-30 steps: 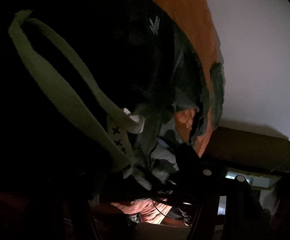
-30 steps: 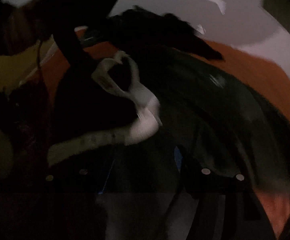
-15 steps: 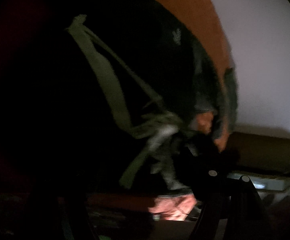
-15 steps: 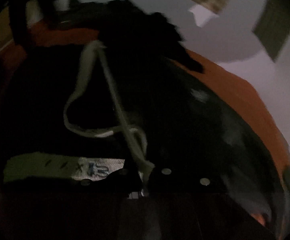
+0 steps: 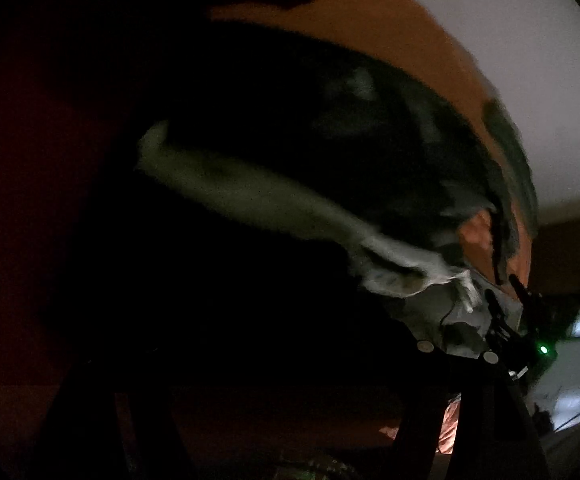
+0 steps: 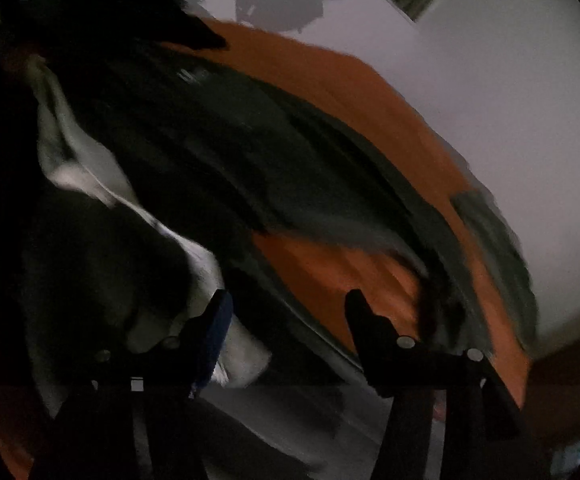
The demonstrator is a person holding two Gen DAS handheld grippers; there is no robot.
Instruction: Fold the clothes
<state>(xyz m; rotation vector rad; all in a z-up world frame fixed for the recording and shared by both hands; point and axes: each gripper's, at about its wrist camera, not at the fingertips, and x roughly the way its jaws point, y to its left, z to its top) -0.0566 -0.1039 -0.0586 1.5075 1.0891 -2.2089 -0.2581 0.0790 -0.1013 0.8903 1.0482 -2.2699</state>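
A dark garment (image 6: 209,140) with a pale waistband (image 6: 73,168) lies bunched on an orange bedspread (image 6: 330,80). My right gripper (image 6: 287,308) hovers over its near edge. Its jaws are opening, and only dark cloth and orange bedspread show beyond the gap, with nothing pressed by the pads. The waistband's end lies against its left finger (image 6: 213,320). In the left wrist view the waistband (image 5: 249,192) runs across the dark garment (image 5: 370,128). My left gripper (image 5: 269,360) stands wide apart over very dark cloth, and I see no grip.
A white wall (image 6: 510,80) rises behind the bed. A brown edge (image 5: 570,252) runs along the bed's far side. In the left wrist view, a black device with a green light (image 5: 542,349) sits at the garment's right end. Much of the left side is in deep shadow.
My right gripper was shut on the waistband half a second ago. It has now let go, and its view has swung right. In the left view, the waistband's loop has flattened into one band.
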